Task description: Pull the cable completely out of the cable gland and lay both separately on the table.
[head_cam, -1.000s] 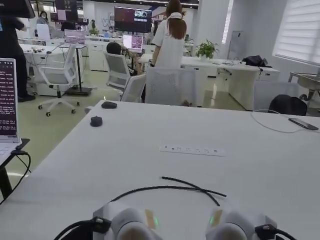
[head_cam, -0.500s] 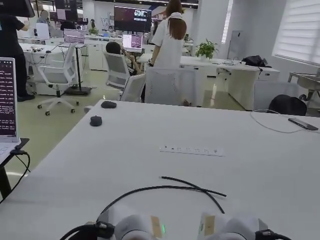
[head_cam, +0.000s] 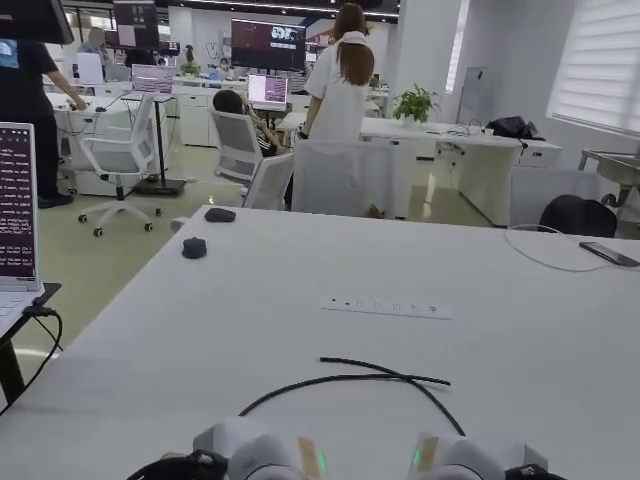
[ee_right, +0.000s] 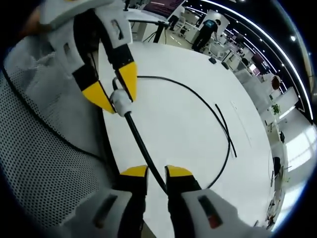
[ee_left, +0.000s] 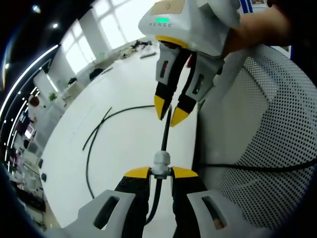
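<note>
Pulling cable (ee_right: 143, 148) from cable gland (ee_left: 161, 163)
With left hand-held gripper (ee_left: 160, 172) clamped on cable gland, right hand-held gripper (ee_right: 156, 171) clamped on cable, draw straight apart.

cable (head_cam: 345, 378) near end hidden, laptop (head_cam: 15, 210) cropped

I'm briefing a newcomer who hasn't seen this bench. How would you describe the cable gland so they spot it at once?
Find the big white table and follow the black cable toward its near edge. There the yellow tips of the left gripper clamp the cable gland: a small pale, knobby fitting, the one light lump on that thin black line.
</note>
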The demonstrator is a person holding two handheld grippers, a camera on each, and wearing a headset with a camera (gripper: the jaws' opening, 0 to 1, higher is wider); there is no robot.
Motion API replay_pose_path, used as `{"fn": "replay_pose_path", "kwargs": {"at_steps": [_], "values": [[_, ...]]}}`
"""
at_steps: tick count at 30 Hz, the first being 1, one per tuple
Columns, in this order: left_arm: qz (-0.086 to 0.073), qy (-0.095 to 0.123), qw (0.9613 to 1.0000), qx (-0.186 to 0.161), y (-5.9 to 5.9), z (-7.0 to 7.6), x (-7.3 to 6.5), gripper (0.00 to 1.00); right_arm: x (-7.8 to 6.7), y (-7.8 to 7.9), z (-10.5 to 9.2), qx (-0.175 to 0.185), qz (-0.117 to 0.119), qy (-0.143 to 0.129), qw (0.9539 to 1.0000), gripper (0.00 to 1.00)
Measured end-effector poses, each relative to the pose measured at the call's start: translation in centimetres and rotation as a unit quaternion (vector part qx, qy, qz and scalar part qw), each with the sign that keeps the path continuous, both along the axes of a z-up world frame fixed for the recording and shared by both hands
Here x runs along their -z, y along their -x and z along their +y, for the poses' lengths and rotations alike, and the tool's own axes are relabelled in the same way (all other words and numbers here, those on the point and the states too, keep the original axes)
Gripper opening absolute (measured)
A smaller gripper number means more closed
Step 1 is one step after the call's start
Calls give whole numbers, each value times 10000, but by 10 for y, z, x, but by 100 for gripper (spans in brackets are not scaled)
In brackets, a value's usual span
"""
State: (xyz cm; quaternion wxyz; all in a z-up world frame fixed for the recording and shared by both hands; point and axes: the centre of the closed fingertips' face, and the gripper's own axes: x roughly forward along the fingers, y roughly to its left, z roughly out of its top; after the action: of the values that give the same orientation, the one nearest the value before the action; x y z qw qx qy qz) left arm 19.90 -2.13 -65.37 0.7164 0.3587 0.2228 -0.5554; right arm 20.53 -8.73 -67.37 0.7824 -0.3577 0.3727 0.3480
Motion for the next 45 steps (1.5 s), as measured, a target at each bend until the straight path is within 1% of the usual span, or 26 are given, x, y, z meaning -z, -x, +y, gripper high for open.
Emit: {"fn": "replay_pose_path", "kwargs": {"at_steps": [2,3,6,7,8,9,11,14,16,19,20,22,25,28,29,30,31,32,33,35,37,40,42,43,44,45], "values": [[18,32,10000,48,2,-2,-1,16,-3,0,9,-113,-50,-147,9998,23],[9,58,9999,97,3,-3,-1,16,-6,1,19,-318,-108,-268,9991,25],[25,108,9998,184,6,-6,-3,16,-14,5,35,-619,-227,-532,9964,26],[18,124,9996,247,8,-8,-3,16,-16,7,40,-741,-247,-602,9951,25],[14,131,9995,270,9,-9,-3,16,-16,9,42,-798,-231,-615,9946,24],[10,141,9995,291,10,-10,-4,16,-16,11,43,-831,-188,-612,9945,20],[29,101,9995,309,10,-9,-2,16,-15,12,44,-926,-210,-580,9938,13],[1,147,9996,232,7,-8,-4,16,-13,12,42,-893,-155,-558,9943,7],[0,142,9998,151,5,-5,-4,16,-13,9,38,-794,-191,-509,9954,6],[-6,80,10000,51,1,-2,-3,16,-10,7,30,-623,-162,-388,9972,6],[-8,76,10000,11,0,-1,-3,16,-8,6,24,-484,-139,-297,9983,6],[-14,51,10000,-57,-1,1,-3,16,-4,4,13,-305,-98,-85,9994,6],[-13,45,9999,-125,-3,3,-2,16,0,1,2,-65,-25,60,10000,6],[-23,34,9999,-125,-4,3,-2,16,3,2,-3,17,66,130,9999,7],[-51,-20,9999,-112,-3,4,-1,16,4,3,-4,-7,84,209,9997,8],[-64,-30,9999,-102,-3,4,-1,16,5,3,-4,-27,76,210,9997,11],[-58,-17,9999,-85,-3,3,-1,16,3,4,2,-102,47,127,9999,18],[-48,2,10000,-67,-2,2,-1,16,2,4,8,-173,27,8,9998,21],[-55,26,10000,-20,-1,1,-2,16,-2,5,18,-344,-18,-170,9993,22],[-53,47,10000,37,1,-1,-3,16,-9,6,31,-619,-172,-305,9975,22],[-64,68,9999,132,3,-4,-3,16,-12,9,40,-793,-204,-434,9957,22],[-55,135,9996,232,8,-8,-5,16,-15,12,46,-931,-259,-516,9940,20],[-42,153,9995,280,9,-10,-5,16,-17,12,47,-958,-279,-568,9934,12],[-60,166,9995,273,9,-10,-5,16,-17,13,47,-998,-230,-585,9930,7],[-72,177,9995,246,7,-9,-7,16,-16,12,47,-961,-231,-628,9931,6],[-34,230,9995,201,6,-9,-7,16,-16,12,47,-978,-253,-610,9930,6]]}}
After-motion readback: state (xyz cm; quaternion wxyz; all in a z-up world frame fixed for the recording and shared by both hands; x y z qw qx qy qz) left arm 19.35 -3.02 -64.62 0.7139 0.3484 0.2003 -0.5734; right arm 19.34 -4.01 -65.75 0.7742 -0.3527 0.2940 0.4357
